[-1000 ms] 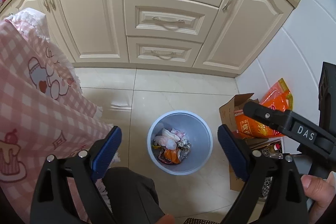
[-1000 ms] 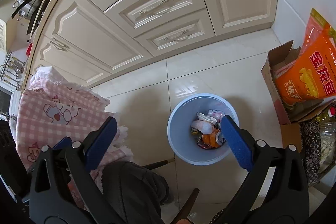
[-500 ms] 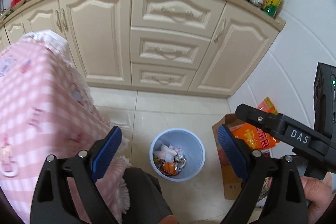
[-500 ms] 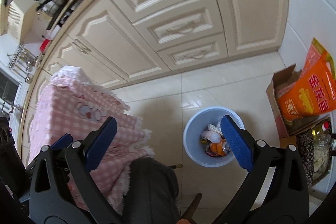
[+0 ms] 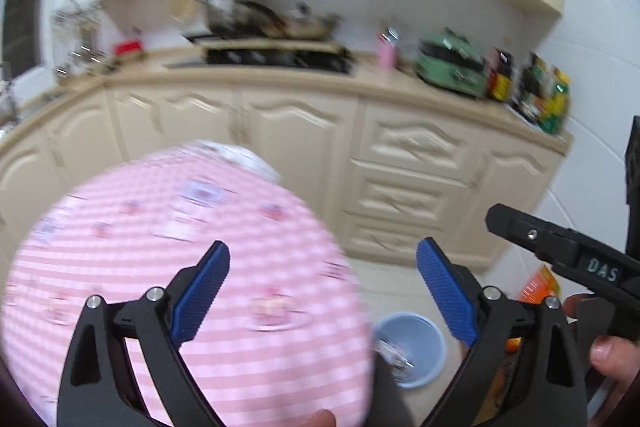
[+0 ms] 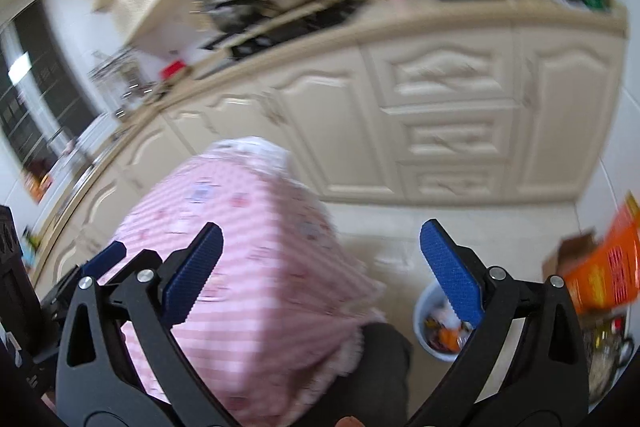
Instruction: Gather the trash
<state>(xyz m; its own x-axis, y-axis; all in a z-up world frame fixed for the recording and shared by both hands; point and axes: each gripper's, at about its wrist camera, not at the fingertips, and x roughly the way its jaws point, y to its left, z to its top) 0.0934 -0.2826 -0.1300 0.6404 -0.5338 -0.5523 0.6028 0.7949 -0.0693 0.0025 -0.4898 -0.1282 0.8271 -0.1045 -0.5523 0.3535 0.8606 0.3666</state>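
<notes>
In the kitchen, above the floor: both views motion-blurred, fine detail unreadable.
Cabinets: cream doors and drawers along the far side, under a worktop carrying a hob, a green appliance and bottles; none of it is task stuff.
Table cloth: pink checked cover over a round table, fills the lower left of both views; top looks bare of litter as far as blur allows, but cannot rule out small scraps.
Orange bag: sits in a cardboard box by the wall, right of the bin; looks like stored goods, not trash.
Trash bin: pale blue, on the floor tiles just beside the table edge, partly hidden behind the right finger in both views; holds mixed wrappers, orange and white bits.
Left tool: released, blue pads wide apart, nothing between them, hanging over the cloth edge.
Right tool: also spread wide and empty, to the right of the left one.
Step in hand (judgement): scanning for more trash, nothing carried.
How to do it well: slow the sweep so the view sharpens; check the cloth top and the floor round the bin before committing; keep pads spread until a piece lies squarely between them; approach light wrappers from above so they don't skid off.
Risk: snagging the cloth fringe when reaching low beside the table.
</notes>
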